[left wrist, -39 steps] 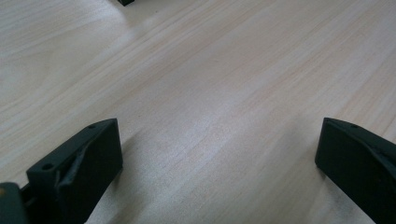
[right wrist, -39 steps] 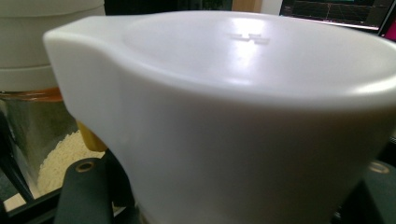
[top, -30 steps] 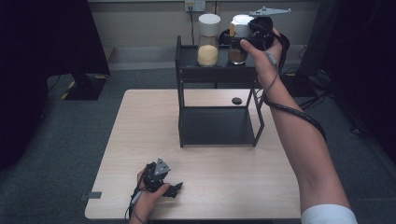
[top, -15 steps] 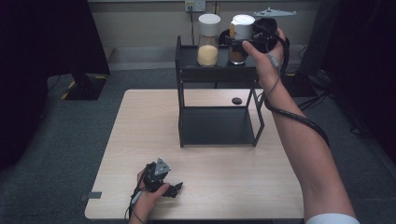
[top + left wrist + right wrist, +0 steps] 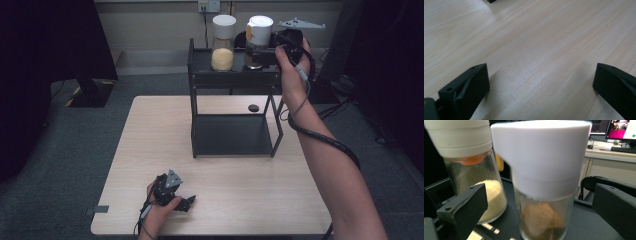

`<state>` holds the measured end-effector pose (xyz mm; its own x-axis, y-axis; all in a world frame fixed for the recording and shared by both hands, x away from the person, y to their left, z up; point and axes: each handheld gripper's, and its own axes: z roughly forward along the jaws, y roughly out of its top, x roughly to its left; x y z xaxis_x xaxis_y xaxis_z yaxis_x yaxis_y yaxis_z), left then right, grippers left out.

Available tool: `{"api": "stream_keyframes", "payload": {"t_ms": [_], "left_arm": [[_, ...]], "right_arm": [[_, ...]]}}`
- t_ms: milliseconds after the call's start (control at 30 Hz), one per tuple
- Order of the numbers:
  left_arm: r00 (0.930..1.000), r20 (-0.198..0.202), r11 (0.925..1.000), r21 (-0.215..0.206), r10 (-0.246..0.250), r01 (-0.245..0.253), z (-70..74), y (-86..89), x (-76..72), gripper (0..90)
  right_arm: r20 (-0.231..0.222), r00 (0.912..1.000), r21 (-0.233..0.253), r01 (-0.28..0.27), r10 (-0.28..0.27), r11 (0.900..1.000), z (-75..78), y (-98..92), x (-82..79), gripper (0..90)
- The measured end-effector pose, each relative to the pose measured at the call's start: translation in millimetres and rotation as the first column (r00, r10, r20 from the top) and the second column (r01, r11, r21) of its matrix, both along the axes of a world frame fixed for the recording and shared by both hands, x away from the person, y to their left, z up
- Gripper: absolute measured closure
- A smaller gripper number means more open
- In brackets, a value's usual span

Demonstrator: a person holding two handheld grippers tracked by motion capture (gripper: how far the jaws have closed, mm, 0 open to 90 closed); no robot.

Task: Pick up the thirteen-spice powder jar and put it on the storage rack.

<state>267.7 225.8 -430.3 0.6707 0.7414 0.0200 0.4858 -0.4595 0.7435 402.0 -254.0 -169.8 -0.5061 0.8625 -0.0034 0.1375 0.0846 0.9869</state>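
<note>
Glass jar, brown contents: white cap, upright on black shelf top, touching neither jaw.
Right gripper: jaws wide, straddling that jar at body height, likely lined up for a side grasp below the cap.
Neighbour jar: yellow grain, just beside; approach probably needs to stay clear.
Left gripper: jaws wide, holding nothing, resting on wood table, out of the way.

An office or lab room. Grey carpet floor, wall socket, desk with monitor and keyboard behind.
</note>
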Motion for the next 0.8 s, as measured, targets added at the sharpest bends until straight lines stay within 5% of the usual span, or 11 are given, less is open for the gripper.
{"api": "stream_keyframes", "payload": {"t_ms": [800], "left_arm": [[1.0,0.0,1.0,0.0,0.001,-0.001,-0.1,-0.1,-0.2,0.0]], "right_arm": [[-0.018,0.9996,0.007,-0.023,0.023,1.0,-28.5,-2.7,-33.3,0.0]]}}
